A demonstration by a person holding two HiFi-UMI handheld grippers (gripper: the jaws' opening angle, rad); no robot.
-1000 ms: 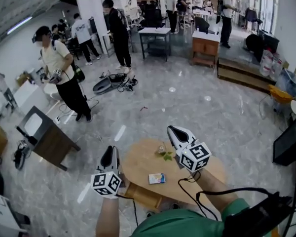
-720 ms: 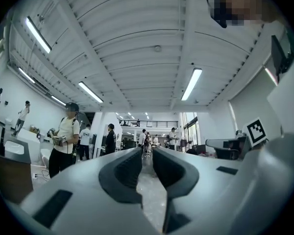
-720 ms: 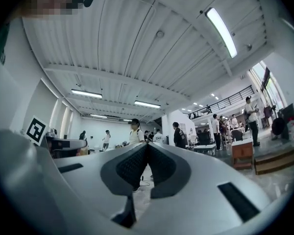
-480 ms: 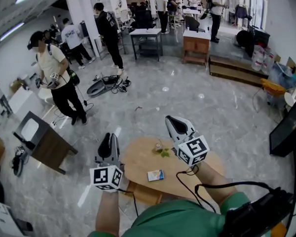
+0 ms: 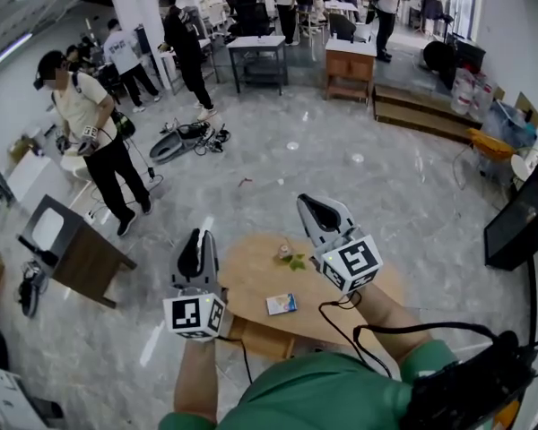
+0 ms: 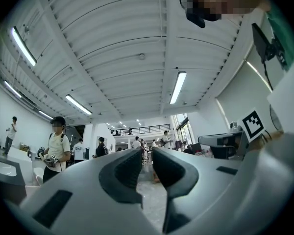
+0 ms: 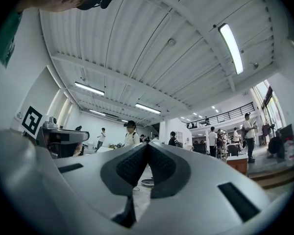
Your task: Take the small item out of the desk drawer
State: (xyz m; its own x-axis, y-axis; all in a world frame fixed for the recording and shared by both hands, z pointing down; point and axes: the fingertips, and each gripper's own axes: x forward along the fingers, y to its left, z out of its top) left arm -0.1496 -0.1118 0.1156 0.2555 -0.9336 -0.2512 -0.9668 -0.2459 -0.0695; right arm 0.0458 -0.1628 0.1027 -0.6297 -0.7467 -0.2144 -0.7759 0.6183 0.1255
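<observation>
- Left gripper [image 5: 197, 240] hovered by the left edge of the round wooden desk [image 5: 251, 283], its jaws a narrow gap apart with nothing between them.
- Right gripper [image 5: 310, 208] hung over the desk's far side, with its jaws closed together and empty.
- A small flat packet [image 5: 282, 304] lay on the desk top between both grippers, touched by neither.

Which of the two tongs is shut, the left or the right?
The right tongs: its jaws meet at the tips with nothing between them. The left tongs shows a narrow gap between its jaws, and holds nothing either.
</observation>
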